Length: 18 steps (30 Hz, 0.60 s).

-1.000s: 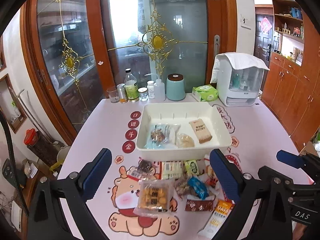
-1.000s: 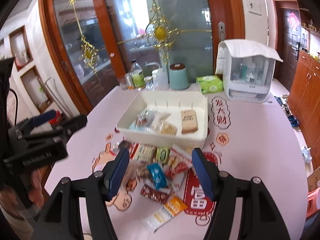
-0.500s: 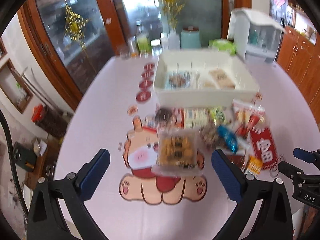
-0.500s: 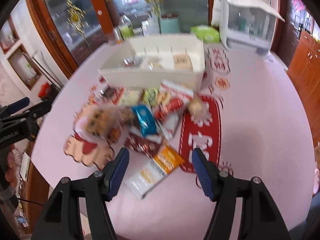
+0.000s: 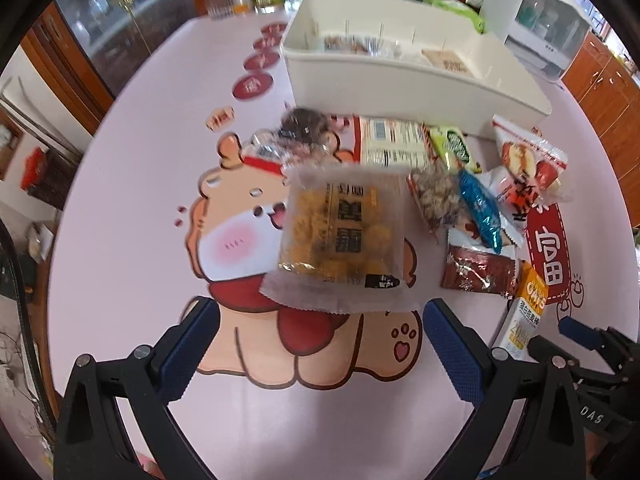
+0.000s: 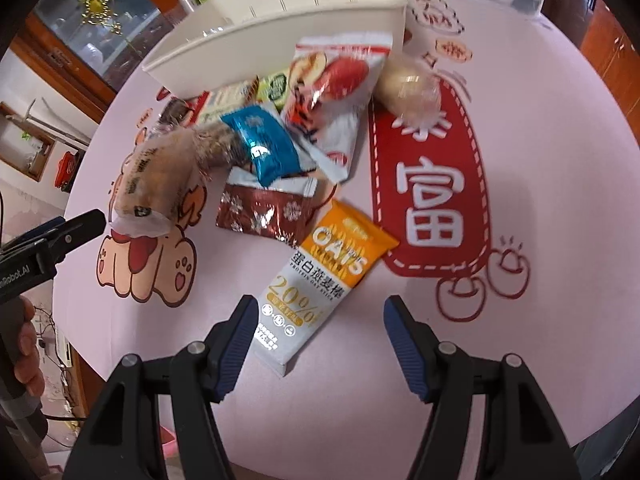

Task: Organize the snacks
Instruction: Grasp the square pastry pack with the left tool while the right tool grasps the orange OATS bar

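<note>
While both jaws gape empty, the oat bar point(image 6: 320, 280) lies just ahead of the right gripper point(image 6: 316, 316).

The right hand-held gripper point(image 6: 318, 320) points steeply down at the pink table point(image 6: 540, 208); its blue-padded jaws stand apart with nothing between the pads. Just beyond the jaws lies an orange-and-white oat bar packet point(image 6: 320, 280), tilted, its near end between the fingertips. Touching its far corner is a brown foil packet point(image 6: 266, 214), overlapped by a blue packet point(image 6: 264, 140). A red-and-white packet point(image 6: 336, 92) leans toward the white tray point(image 6: 280, 36). A clear-wrapped round snack point(image 6: 408, 88) rests on the red printed panel point(image 6: 432, 192). At the left edge, the left hand-held gripper point(image 6: 86, 222) sits beside a clear bag of yellow snacks point(image 6: 156, 184).
</note>
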Motion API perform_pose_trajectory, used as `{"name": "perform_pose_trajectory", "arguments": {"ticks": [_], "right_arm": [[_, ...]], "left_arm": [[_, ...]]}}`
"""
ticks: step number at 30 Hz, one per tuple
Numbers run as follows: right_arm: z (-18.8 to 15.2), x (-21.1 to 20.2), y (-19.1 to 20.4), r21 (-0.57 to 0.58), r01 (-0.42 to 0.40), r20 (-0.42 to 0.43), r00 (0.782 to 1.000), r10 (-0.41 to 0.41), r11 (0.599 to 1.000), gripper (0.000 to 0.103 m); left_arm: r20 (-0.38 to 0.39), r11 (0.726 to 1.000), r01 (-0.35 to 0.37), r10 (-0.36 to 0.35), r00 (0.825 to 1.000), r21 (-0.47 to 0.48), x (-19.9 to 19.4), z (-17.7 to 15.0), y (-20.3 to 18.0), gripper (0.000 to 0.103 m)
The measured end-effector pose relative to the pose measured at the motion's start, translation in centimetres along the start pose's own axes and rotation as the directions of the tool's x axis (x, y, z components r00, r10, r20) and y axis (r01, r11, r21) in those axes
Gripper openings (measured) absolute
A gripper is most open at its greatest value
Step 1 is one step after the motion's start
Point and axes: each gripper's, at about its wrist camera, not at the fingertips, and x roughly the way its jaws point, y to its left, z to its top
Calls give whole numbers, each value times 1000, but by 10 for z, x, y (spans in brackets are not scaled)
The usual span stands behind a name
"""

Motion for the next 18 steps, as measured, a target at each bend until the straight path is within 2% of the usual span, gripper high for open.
{"name": "perform_pose_trajectory", "arguments": {"ticks": [13, 18], "right_arm": [[6, 29, 5, 108, 6, -58, 998, 0, 994, 66], [11, 34, 12, 106, 38, -50, 998, -33, 994, 66]], "left_arm": [[-122, 997, 79, -75, 990, 25, 55, 37, -9, 101], [-150, 997, 76, -70, 986, 30, 72, 45, -11, 101]]}}
